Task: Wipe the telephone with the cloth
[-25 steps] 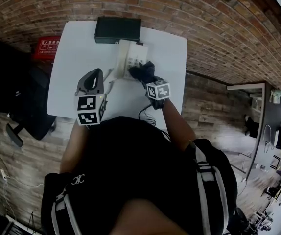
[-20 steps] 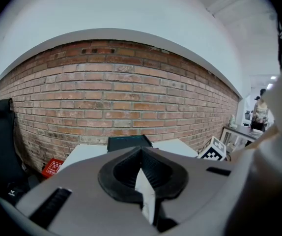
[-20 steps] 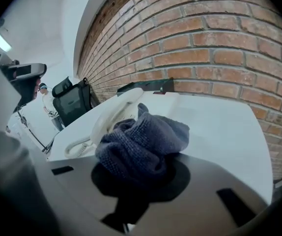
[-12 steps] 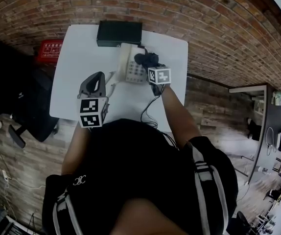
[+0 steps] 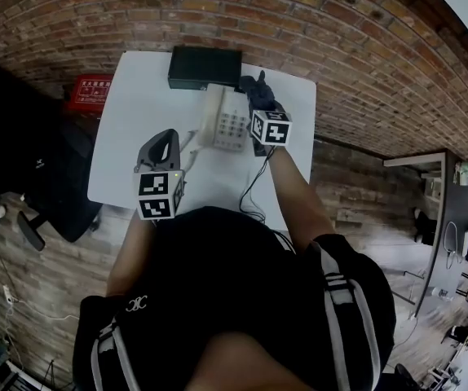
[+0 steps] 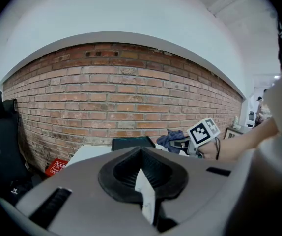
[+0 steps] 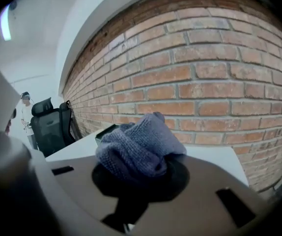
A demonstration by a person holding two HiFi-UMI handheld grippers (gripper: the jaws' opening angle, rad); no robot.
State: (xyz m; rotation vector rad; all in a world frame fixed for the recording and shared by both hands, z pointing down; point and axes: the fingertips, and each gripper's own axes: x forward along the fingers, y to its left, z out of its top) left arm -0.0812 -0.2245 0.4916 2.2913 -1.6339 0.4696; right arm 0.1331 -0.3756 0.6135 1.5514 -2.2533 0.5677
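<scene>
A white telephone (image 5: 224, 125) lies on the white table (image 5: 132, 104) in the head view. My right gripper (image 5: 260, 98) hovers over the phone's far right corner and is shut on a bunched blue-grey cloth (image 5: 258, 90). In the right gripper view the cloth (image 7: 137, 149) bulges out of the jaws of the right gripper (image 7: 141, 178) and hides their tips. My left gripper (image 5: 165, 137) sits to the left of the phone, apart from it. Its jaws are together in the left gripper view (image 6: 142, 173), with a thin white strip showing in the seam.
A black box (image 5: 205, 68) stands at the table's far edge against the brick wall, just beyond the phone. A dark cable (image 5: 249, 187) runs off the near edge. A red case (image 5: 85, 94) and a black office chair (image 5: 42, 190) are on the floor to the left.
My right gripper has carried the cloth away from me along the phone's right side, up to its far end near the black box. The left gripper has barely shifted.
</scene>
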